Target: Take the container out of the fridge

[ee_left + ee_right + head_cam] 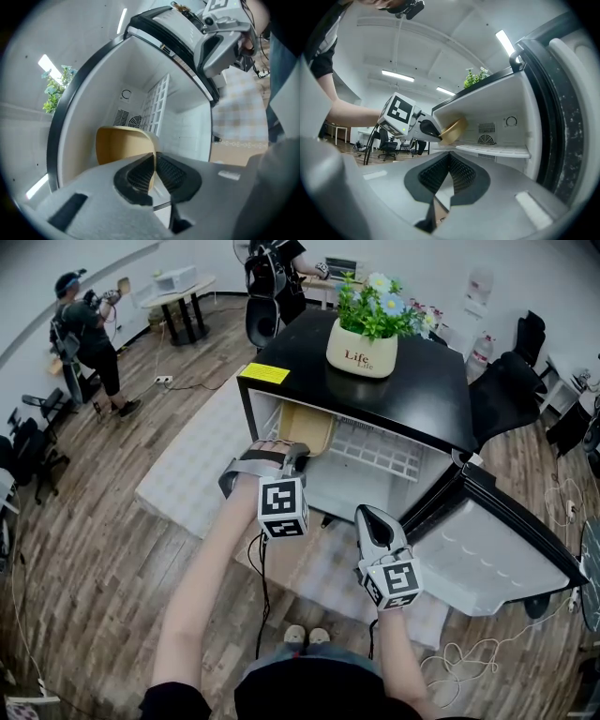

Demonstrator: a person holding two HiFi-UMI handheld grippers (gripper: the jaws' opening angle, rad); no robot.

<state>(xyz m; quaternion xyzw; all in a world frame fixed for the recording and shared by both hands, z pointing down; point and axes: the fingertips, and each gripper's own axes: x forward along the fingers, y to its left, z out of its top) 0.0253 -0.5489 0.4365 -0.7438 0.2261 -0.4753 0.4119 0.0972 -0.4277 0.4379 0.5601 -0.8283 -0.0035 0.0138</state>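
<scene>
The left tool (154, 161) has its jaws nearly together, pinching the near wall of the tan container (119, 145), with one pad inside the rim and one outside. The rest of the container lies just beyond the tool's tips, inside the fridge (187, 122). It rests on the white wire shelf (384, 451) that runs off to the tool's right. From the right gripper view it looks tipped, the gripped edge higher than the far one.

The right tool (449, 161) is pressed closed on nothing. It sits level outside the opening, with the fridge door (487, 549) swung wide on its right and the left tool ahead to its left.

The container looks like a thin-walled pulp or paper tub, so I judge it light and fairly soft. The wall will likely flex under a one-sided pinch, and a hard squeeze could crease it. Whether it holds anything cannot be seen. The rim is the stiffest part, so the present hold on it seems sound. A level, slow pull towards the tool should keep the base from snagging on the shelf wires
</scene>
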